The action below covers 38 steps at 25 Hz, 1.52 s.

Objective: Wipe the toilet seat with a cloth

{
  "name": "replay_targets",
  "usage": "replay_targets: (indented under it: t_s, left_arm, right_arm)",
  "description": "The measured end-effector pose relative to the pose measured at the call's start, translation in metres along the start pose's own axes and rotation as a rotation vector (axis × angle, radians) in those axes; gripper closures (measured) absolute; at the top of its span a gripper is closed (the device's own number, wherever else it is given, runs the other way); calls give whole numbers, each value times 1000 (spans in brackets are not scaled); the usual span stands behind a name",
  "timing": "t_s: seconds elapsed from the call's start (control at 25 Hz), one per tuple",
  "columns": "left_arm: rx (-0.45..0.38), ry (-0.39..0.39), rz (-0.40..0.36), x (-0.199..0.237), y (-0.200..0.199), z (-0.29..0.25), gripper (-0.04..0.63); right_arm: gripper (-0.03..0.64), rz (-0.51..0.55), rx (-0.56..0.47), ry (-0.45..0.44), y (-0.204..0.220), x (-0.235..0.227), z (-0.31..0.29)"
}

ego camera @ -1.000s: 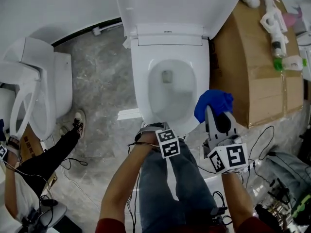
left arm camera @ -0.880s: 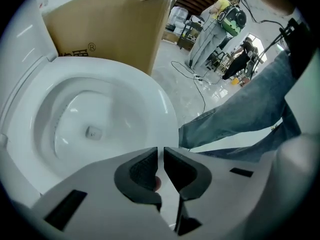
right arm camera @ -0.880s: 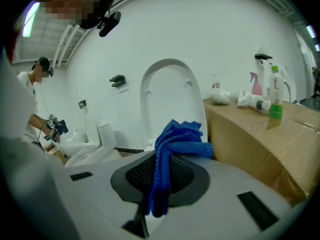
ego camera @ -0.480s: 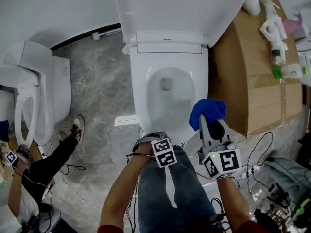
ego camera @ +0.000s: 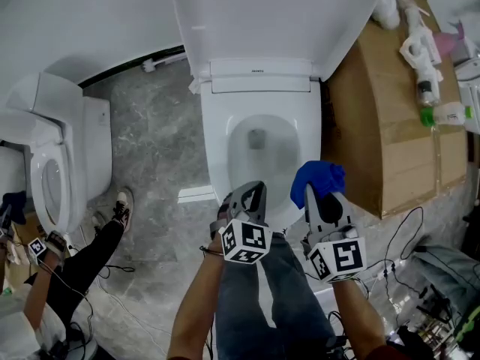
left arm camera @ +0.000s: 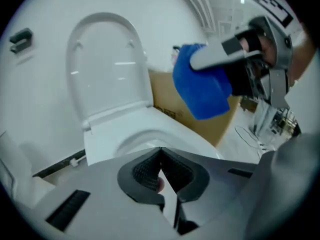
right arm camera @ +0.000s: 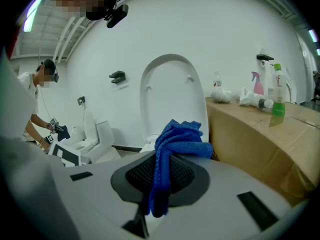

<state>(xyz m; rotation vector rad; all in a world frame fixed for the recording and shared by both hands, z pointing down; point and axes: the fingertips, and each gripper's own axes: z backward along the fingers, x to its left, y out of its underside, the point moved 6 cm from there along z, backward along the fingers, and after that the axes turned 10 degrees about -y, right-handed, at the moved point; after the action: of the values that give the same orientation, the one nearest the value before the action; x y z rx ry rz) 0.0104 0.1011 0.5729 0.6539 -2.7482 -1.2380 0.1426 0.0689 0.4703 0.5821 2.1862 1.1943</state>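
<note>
The white toilet has its lid [ego camera: 277, 13] raised and its seat [ego camera: 220, 137] down around the bowl. My left gripper [ego camera: 255, 187] hovers over the seat's front edge. Its jaws have just been closing and are now shut with nothing between them. In the left gripper view, the left gripper [left arm camera: 160, 151] points at the seat [left arm camera: 150, 126], with the blue cloth [left arm camera: 202, 91] hanging up to the right. My right gripper [ego camera: 318, 188] is shut on the bunched blue cloth [ego camera: 319, 175], just right of the seat's front. The cloth [right arm camera: 177, 139] sticks up from the right gripper [right arm camera: 162, 156].
A cardboard box [ego camera: 390, 111] stands right of the toilet with spray bottles [ego camera: 424, 51] and a green-capped bottle [ego camera: 446, 113] on top. A second toilet [ego camera: 60, 148] and another person [ego camera: 67, 268] are at the left. Cables [ego camera: 405, 216] lie on the floor at the right.
My left gripper has lifted from low by the toilet's front and turned, so its jaws now show over the seat's front edge. The right gripper with the cloth has hardly moved.
</note>
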Motion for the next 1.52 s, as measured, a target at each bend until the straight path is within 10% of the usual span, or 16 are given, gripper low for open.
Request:
replay_targets:
  t_s: [0.2, 0.48, 0.72, 1.52]
  left_arm:
    - [-371, -172, 100, 37, -58, 39, 578]
    - [-518, -319, 429, 70, -78, 73, 578]
    - [-529, -370, 430, 105, -67, 78, 578]
    - [-561, -444, 459, 203, -29, 89, 578]
  right_arm:
    - [557, -4, -7, 21, -1, -4, -9]
    - [557, 22, 37, 26, 5, -16, -59]
    - [557, 163, 129, 28, 3, -26, -124]
    - [557, 151, 395, 179, 32, -79, -294]
